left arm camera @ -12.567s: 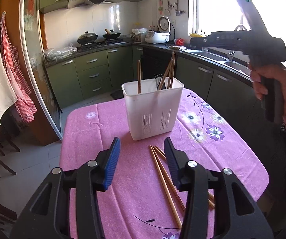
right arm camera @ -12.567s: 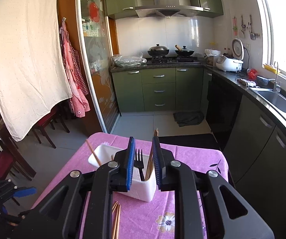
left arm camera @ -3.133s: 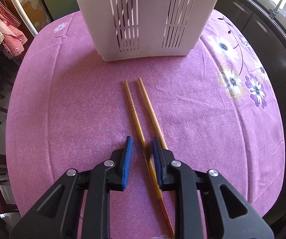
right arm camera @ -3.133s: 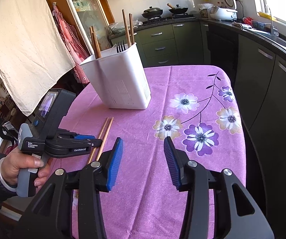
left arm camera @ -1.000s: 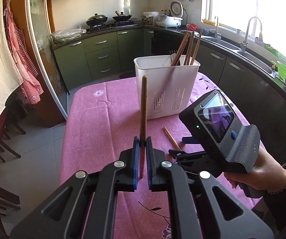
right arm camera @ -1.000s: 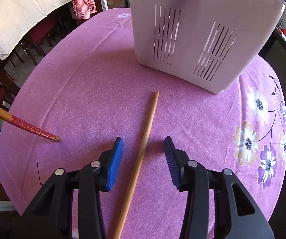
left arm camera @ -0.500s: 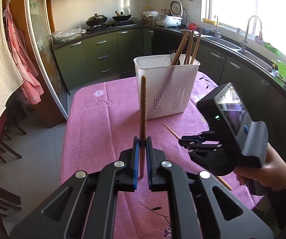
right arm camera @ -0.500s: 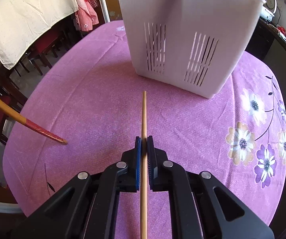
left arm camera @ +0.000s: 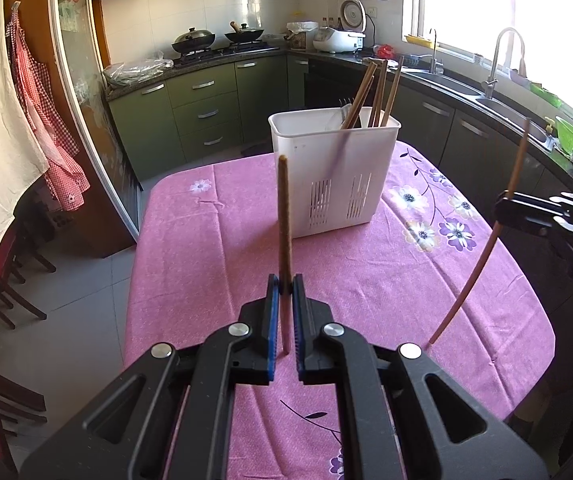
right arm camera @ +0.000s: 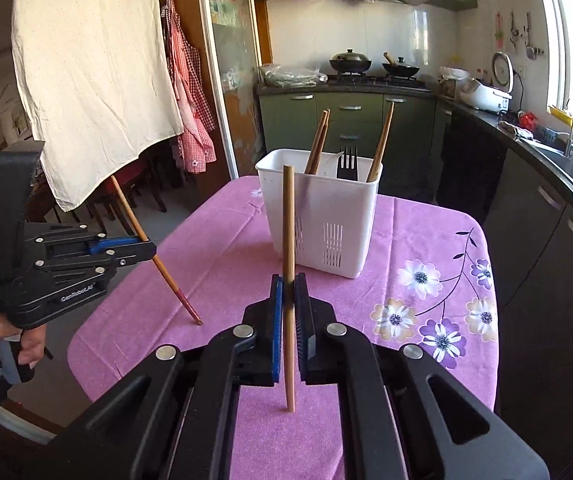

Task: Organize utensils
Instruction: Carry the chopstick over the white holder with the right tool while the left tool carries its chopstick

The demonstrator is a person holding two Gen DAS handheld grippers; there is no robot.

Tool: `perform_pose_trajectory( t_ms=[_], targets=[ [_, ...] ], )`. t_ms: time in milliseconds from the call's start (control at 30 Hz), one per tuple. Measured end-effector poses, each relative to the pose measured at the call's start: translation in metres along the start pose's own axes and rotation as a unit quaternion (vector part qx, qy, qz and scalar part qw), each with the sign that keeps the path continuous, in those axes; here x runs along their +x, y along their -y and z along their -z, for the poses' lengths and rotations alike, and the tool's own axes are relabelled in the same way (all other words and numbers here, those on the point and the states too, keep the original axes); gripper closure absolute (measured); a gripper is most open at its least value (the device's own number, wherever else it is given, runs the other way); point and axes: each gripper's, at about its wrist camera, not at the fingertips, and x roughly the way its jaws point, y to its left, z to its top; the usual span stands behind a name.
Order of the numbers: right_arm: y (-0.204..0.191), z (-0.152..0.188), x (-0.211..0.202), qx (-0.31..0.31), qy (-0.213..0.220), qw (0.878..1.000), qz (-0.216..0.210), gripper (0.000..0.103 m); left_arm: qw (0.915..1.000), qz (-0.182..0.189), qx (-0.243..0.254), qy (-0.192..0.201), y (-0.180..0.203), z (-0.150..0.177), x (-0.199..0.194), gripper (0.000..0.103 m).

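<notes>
Chopsticks are the job now. From the left wrist view, the left gripper (left arm camera: 282, 292) pinches one dark chopstick (left arm camera: 284, 216) tight, with its top end up, so it can drop straight into the white holder (left arm camera: 334, 176). That holder stands on the pink tablecloth (left arm camera: 206, 248) and already has more chopsticks and a fork in it. Off to the right, the right gripper (left arm camera: 504, 210) pinches a lighter chopstick (left arm camera: 482, 256) above the cloth.

From the right wrist view, the right gripper (right arm camera: 288, 292) squeezes its lighter chopstick (right arm camera: 288, 232) upright, in line with the white holder (right arm camera: 318, 216) ahead, ready for the same drop, I think. On the left, a hand (right arm camera: 6, 344) holds the left gripper (right arm camera: 150, 250). White letters on its side read "GenRobotAI", as far as I can make out. A smaller label near the handle is too tiny to read.
</notes>
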Motion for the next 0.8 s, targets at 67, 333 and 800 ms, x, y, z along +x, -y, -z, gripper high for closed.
perform_pose_trajectory(
  t_ms=[67, 333, 800],
  targets=[
    [-0.006, 0.005, -0.007, -0.003, 0.001, 1.000, 0.002, 0.096, 1.0000, -0.001, 0.002, 0.001, 0.001, 0.001, -0.001, 0.096],
    [-0.009, 0.014, -0.014, 0.003, 0.003, 1.000, 0.005, 0.096, 1.0000, 0.002, 0.004, 0.008, 0.003, 0.003, -0.002, 0.096],
    [0.000, 0.019, -0.015, 0.014, 0.009, 1.000, -0.011, 0.096, 0.9979, 0.023, 0.006, 0.060, -0.001, -0.062, -0.052, 0.096]
  ],
)
